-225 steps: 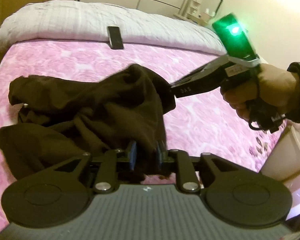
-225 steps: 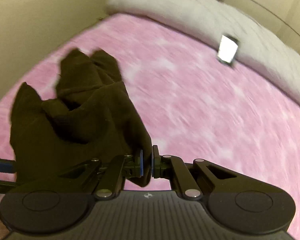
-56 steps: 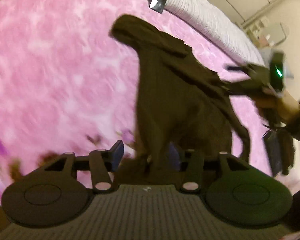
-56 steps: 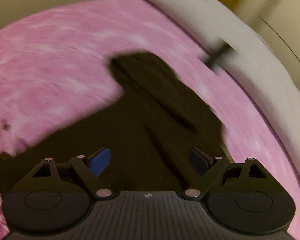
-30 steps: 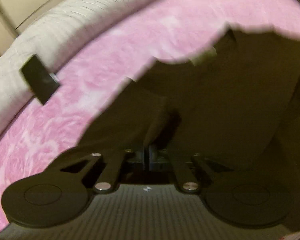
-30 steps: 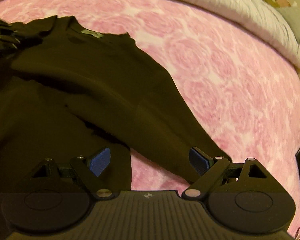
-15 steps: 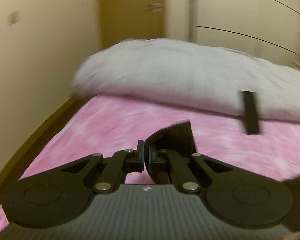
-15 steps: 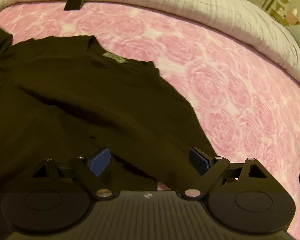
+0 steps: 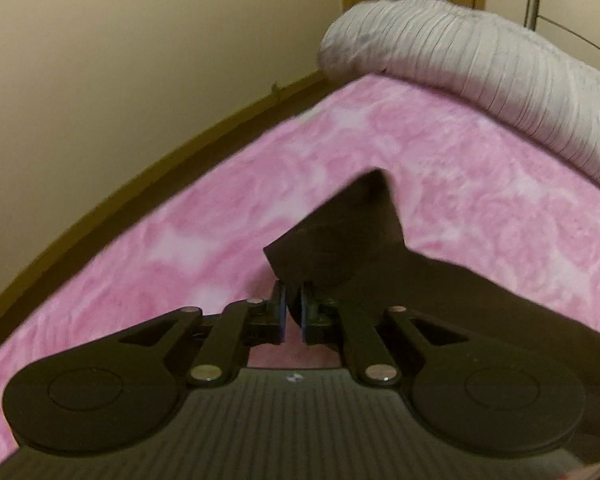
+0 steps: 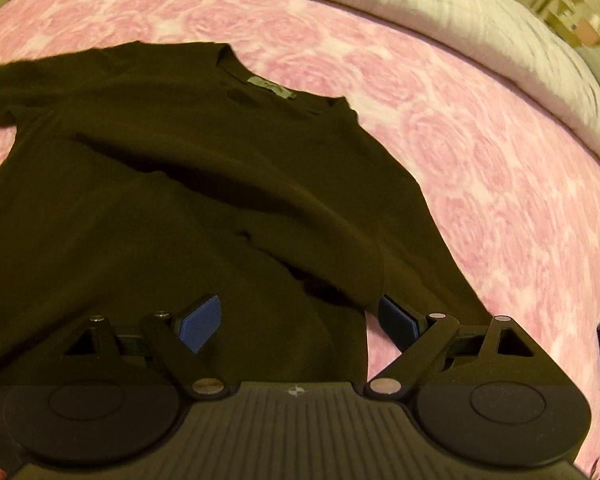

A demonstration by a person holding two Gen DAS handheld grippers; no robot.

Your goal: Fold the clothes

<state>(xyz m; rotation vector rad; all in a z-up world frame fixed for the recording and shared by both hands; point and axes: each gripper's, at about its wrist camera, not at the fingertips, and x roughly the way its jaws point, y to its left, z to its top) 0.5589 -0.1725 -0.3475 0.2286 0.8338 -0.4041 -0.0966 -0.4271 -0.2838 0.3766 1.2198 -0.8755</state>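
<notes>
Dark tee (image 10: 180,184) lies spread on the pink bedspread (image 10: 500,160), collar at 12, hem toward me. Left gripper (image 9: 292,312) is pinched on the sleeve tip (image 9: 340,240) out at 9. Right gripper (image 10: 300,320) gapes wide w/ nothing in it, hovering over the hem-side right sleeve, so prob closer for that fold.

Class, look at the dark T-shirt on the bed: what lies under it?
The dark T-shirt lies spread on the pink rose-patterned bedspread, which shows all round it. Whatever sits beneath the cloth itself is covered. The left gripper pinches one sleeve.
</notes>
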